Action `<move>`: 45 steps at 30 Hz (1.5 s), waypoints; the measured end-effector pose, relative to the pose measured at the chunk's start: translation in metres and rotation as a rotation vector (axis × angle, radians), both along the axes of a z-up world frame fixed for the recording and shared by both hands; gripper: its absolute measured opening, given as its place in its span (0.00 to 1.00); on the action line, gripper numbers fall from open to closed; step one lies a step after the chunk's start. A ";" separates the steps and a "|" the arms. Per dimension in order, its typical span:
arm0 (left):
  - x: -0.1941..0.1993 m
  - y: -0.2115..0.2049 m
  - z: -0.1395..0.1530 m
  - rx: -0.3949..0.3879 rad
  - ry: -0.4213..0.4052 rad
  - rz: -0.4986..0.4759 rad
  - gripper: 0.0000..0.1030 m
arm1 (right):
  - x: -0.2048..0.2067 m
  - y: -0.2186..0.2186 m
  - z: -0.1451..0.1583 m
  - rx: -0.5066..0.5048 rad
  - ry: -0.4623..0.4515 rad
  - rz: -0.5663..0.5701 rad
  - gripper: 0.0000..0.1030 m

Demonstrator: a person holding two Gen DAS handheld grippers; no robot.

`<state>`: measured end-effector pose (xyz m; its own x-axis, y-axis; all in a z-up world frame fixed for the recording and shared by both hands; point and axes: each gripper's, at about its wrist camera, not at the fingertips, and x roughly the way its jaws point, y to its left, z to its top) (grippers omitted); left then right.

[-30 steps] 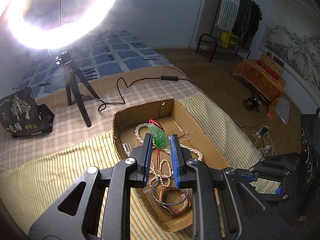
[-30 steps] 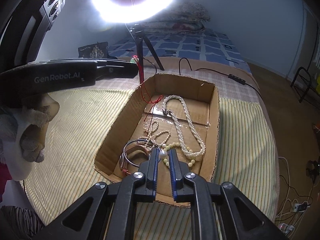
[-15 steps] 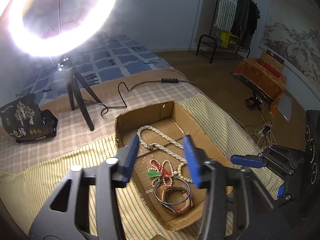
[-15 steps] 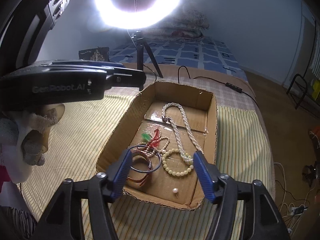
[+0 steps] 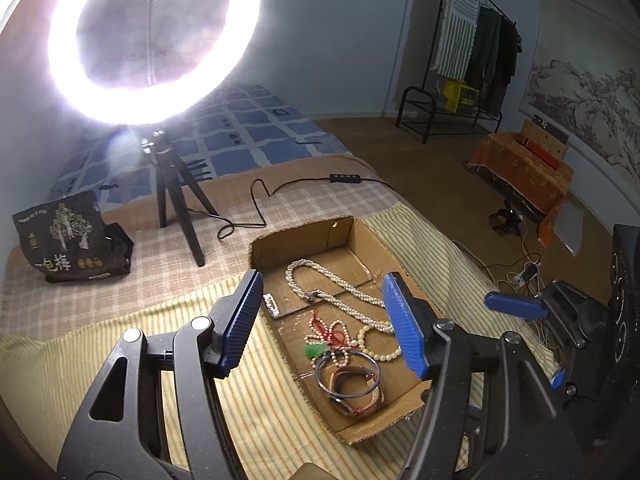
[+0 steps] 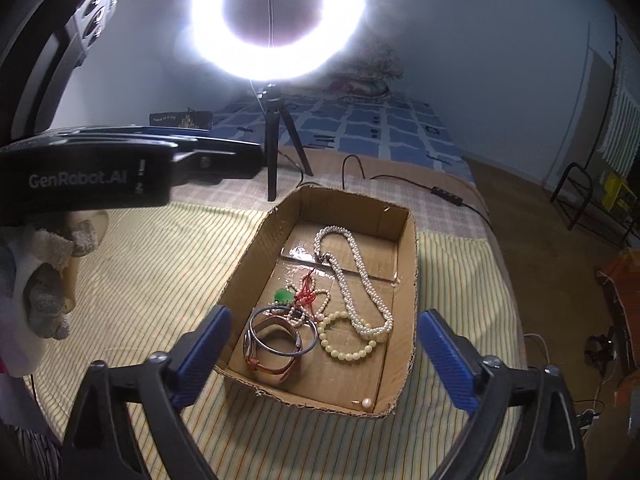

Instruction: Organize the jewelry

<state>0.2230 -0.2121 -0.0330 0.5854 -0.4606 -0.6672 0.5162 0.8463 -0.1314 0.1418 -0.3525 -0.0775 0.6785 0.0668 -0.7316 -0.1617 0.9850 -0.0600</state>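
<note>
A shallow cardboard box point(image 5: 300, 240) point(image 6: 248, 264) lies on a striped cloth. In it are a long pearl necklace point(image 5: 332, 296) point(image 6: 360, 280), a green pendant on red cord point(image 5: 316, 350) point(image 6: 283, 295), a dark bangle point(image 6: 280, 332) over a brown strap watch point(image 5: 352, 396), a cream bead bracelet point(image 6: 348, 340) and one loose pearl point(image 6: 366, 402) near the front wall. My left gripper point(image 5: 320, 320) hovers above the box, jaws opening, nothing between them. My right gripper point(image 6: 324, 356) hovers over the box's near end, jaws opening wide and empty.
A lit ring light point(image 5: 152, 40) on a black tripod point(image 5: 176, 208) stands behind the box, its cable point(image 5: 256, 208) trailing across the checked bedcover. A black bag point(image 5: 68, 236) sits at the far left. A gloved hand point(image 6: 40, 280) holds the left gripper.
The left gripper let go of the green pendant, which now lies in the box. The right gripper released the small pearl into the box's front. Both jaws spread and both grippers rose.
</note>
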 end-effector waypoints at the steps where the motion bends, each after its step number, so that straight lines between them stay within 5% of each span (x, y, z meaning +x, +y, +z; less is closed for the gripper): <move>1: -0.002 0.004 0.003 -0.002 -0.005 0.005 0.63 | -0.002 0.002 0.003 -0.005 -0.009 -0.005 0.98; 19: -0.063 0.088 0.040 -0.035 -0.095 0.090 0.80 | -0.045 0.028 0.041 -0.057 -0.112 -0.103 1.00; 40: -0.160 0.145 0.015 0.032 -0.094 0.169 0.86 | -0.107 0.051 0.050 -0.052 -0.194 -0.203 1.00; 45: -0.168 0.144 0.010 0.038 -0.089 0.167 0.96 | -0.109 0.050 0.049 -0.045 -0.202 -0.229 1.00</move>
<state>0.0555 -0.0677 -0.0230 0.7090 -0.3276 -0.6245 0.3765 0.9246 -0.0575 0.0325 -0.3022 -0.0288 0.8043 -0.1340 -0.5789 0.0836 0.9901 -0.1130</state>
